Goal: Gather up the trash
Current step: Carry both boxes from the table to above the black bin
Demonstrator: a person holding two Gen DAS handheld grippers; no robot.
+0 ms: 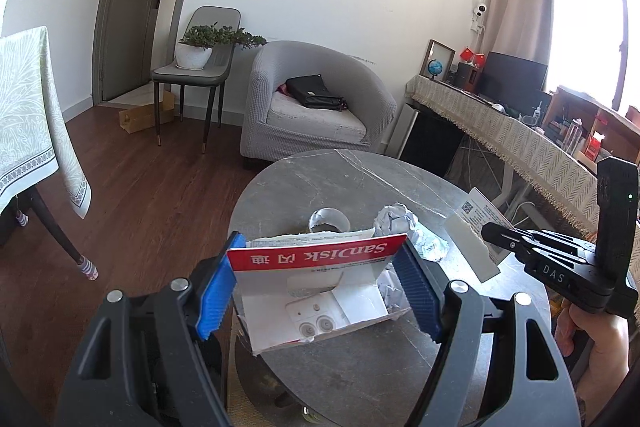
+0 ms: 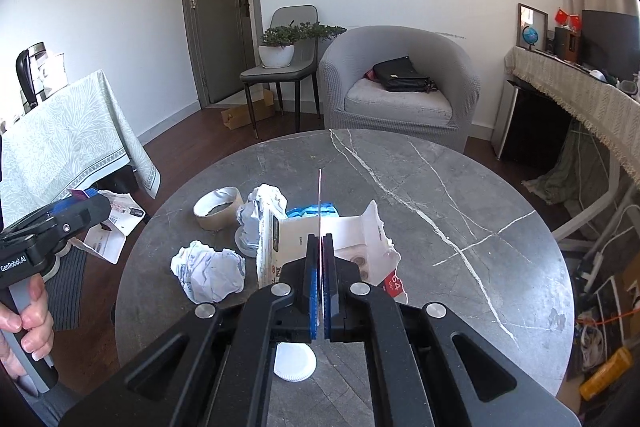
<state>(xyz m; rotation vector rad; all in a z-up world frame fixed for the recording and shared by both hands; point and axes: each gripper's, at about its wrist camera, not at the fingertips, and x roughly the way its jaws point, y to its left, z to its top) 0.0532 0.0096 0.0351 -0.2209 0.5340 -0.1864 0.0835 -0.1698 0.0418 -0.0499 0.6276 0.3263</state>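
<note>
My left gripper [image 1: 320, 279] is shut on an opened red and white SanDisk package [image 1: 320, 291], held above the round grey marble table [image 1: 320, 179]. My right gripper [image 2: 320, 255] is shut on a thin white card [image 2: 320, 203], seen edge-on; the card shows in the left wrist view [image 1: 480, 223]. On the table lie crumpled white paper balls [image 2: 208, 267] [image 1: 394, 221], a torn white and red package [image 2: 360, 247], a tape roll [image 2: 218, 207] and a white paper cup liner [image 2: 295, 363].
A grey armchair [image 2: 400, 87] with a black bag stands behind the table. A chair with a potted plant [image 2: 280, 47] is by the door. A cloth-covered table [image 2: 68, 135] is at left, a long sideboard [image 2: 580, 95] at right.
</note>
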